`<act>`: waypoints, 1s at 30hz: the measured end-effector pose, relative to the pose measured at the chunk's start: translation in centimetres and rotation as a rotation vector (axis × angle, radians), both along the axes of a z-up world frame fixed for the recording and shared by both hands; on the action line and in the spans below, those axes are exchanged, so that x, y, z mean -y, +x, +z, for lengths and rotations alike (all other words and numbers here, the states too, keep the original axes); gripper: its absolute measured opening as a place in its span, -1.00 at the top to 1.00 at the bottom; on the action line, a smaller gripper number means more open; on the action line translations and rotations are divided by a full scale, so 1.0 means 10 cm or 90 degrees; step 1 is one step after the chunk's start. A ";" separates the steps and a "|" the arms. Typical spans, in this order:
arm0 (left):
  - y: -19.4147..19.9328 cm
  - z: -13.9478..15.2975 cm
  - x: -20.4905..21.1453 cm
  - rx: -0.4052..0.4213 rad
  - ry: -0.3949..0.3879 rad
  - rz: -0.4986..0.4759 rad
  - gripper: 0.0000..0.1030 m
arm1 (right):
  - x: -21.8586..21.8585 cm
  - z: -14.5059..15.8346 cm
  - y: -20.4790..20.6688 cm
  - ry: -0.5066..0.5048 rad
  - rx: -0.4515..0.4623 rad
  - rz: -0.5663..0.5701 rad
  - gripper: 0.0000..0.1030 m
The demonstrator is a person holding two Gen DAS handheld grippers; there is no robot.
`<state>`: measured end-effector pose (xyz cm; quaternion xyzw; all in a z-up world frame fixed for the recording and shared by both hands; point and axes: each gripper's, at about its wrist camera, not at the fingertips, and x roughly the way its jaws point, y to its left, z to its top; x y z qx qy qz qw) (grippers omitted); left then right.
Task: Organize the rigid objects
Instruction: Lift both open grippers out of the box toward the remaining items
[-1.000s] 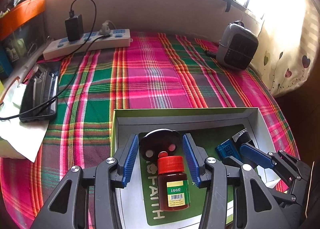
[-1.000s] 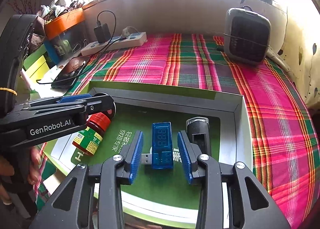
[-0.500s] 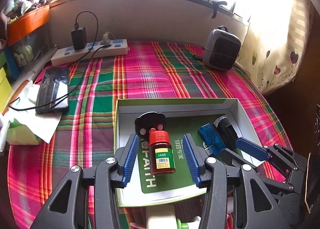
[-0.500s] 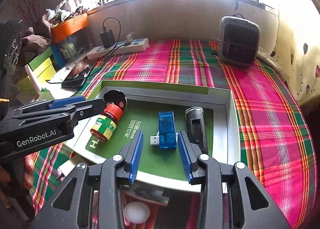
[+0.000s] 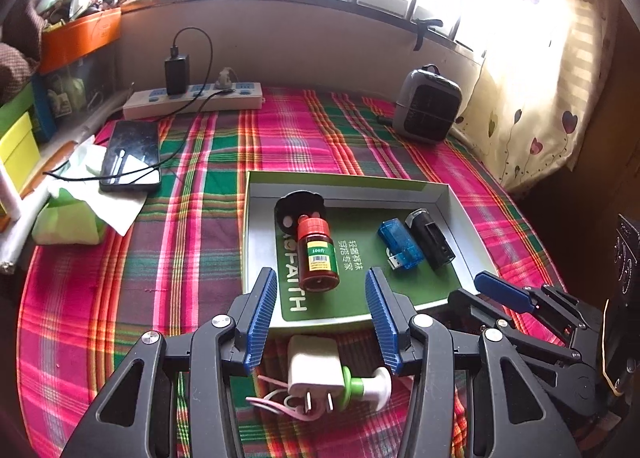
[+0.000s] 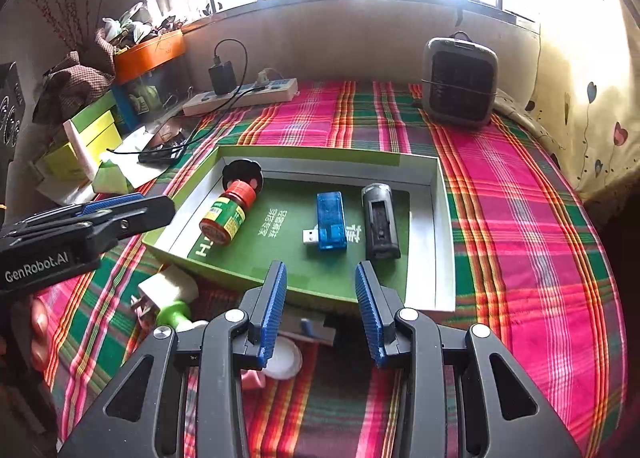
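A shallow green and white box [image 5: 456,214] [image 6: 444,238] lies on the plaid cloth. Inside it lie a brown bottle with a red cap [image 5: 318,254] [image 6: 228,212], a black round piece [image 5: 294,208] [image 6: 240,170], a blue USB device [image 5: 400,244] [image 6: 330,220] and a black device [image 5: 430,240] [image 6: 380,222]. My left gripper [image 5: 320,316] is open above the box's near edge, holding nothing. A white plug adapter [image 5: 314,368] [image 6: 170,286] and a green and white piece [image 5: 366,386] [image 6: 174,312] lie below it. My right gripper [image 6: 320,312] is open and empty, near the box's front edge.
A power strip [image 5: 192,100] [image 6: 244,94] with a charger sits at the back. A phone [image 5: 130,156] and tissue pack [image 5: 70,214] lie left. A small grey heater [image 5: 426,106] [image 6: 460,82] stands back right. A white round lid [image 6: 284,358] lies under the right gripper.
Both grippers have pulled back and up from the box, open and empty. The bottle and the USB device stay lying in the box. The plug adapter has come into view.
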<state>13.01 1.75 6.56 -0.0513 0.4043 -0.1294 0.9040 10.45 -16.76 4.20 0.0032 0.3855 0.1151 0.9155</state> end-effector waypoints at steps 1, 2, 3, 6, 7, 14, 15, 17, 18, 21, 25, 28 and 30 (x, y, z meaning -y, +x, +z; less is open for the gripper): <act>-0.03 0.00 -0.02 0.000 -0.001 0.004 0.12 | 0.02 -0.01 -0.03 0.000 0.000 -0.001 0.28; -0.07 -0.01 -0.06 0.001 -0.005 0.008 0.12 | 0.03 -0.01 -0.06 0.001 0.000 -0.002 0.28; -0.11 -0.02 -0.08 0.001 -0.007 0.011 0.12 | 0.04 -0.02 -0.08 0.002 -0.001 -0.004 0.28; -0.21 -0.05 -0.16 -0.002 -0.013 0.022 0.12 | 0.07 -0.05 -0.15 0.004 -0.003 -0.007 0.28; -0.25 -0.06 -0.19 -0.004 -0.016 0.028 0.12 | 0.08 -0.06 -0.18 0.004 -0.003 -0.007 0.28; -0.46 -0.18 -0.37 -0.015 -0.034 0.053 0.12 | 0.12 -0.13 -0.32 0.007 -0.008 0.001 0.28; -0.48 -0.20 -0.39 -0.017 -0.037 0.055 0.12 | 0.13 -0.15 -0.34 0.009 -0.009 0.002 0.28; -0.53 -0.24 -0.41 -0.019 -0.039 0.057 0.12 | 0.14 -0.18 -0.38 0.013 -0.013 0.005 0.28; -0.56 -0.26 -0.42 -0.021 -0.038 0.056 0.12 | 0.15 -0.19 -0.39 0.014 -0.016 0.007 0.28; -0.60 -0.35 -0.42 -0.032 -0.036 0.057 0.11 | 0.14 -0.23 -0.42 0.014 -0.024 0.009 0.28; -0.63 -0.46 -0.39 -0.046 -0.026 0.054 0.11 | 0.11 -0.25 -0.46 0.018 -0.025 0.019 0.27; -0.63 -0.52 -0.34 -0.048 -0.004 0.048 0.11 | 0.08 -0.27 -0.48 0.014 -0.029 0.025 0.24; -0.62 -0.55 -0.32 -0.054 -0.012 0.040 0.11 | 0.07 -0.28 -0.48 0.019 -0.032 0.030 0.06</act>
